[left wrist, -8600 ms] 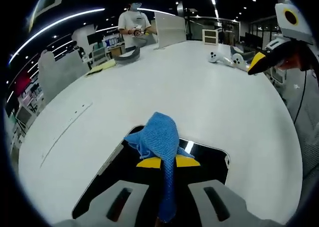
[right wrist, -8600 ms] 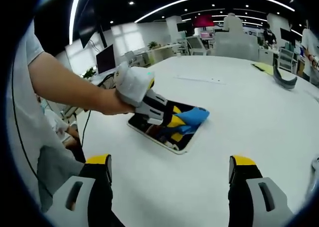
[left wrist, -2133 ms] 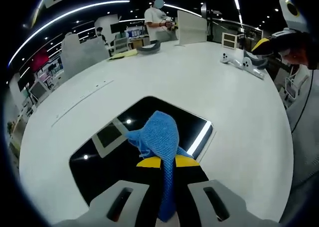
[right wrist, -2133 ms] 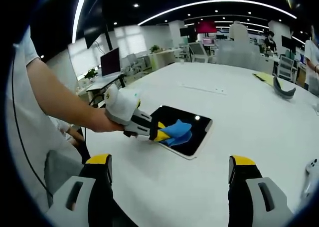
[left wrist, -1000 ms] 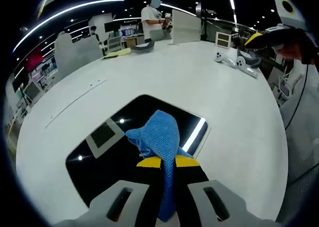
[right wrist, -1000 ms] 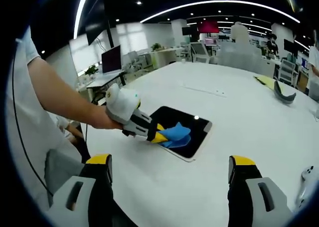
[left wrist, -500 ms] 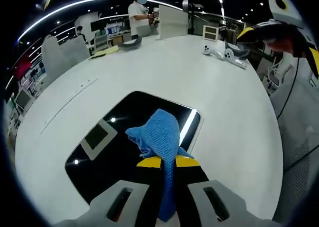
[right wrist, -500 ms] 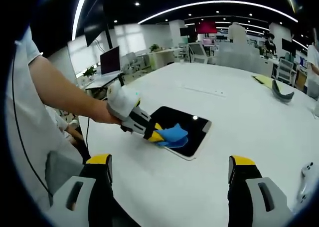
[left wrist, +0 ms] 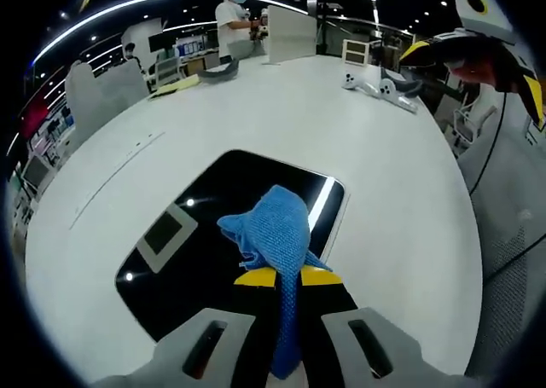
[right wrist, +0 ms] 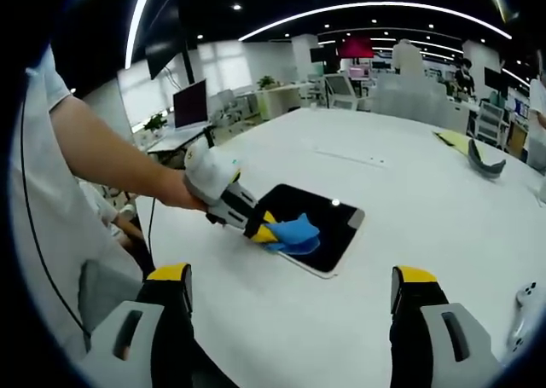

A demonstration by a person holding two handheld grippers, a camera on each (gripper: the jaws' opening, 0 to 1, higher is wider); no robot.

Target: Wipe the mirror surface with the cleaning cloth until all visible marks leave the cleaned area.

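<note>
The left gripper (right wrist: 264,231) squeezes the blue cloth (left wrist: 275,234) so it can rub the mirror (left wrist: 213,200); the right gripper (right wrist: 290,298), at six o'clock, waits wide open.

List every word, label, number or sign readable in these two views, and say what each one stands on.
No text can be read in either view.
Red wall panel far across the room: too small and blurred to read.
Flat dark mirror on the white table: reflects ceiling lights, no lettering.
Blue knitted cleaning cloth: unmarked.
</note>
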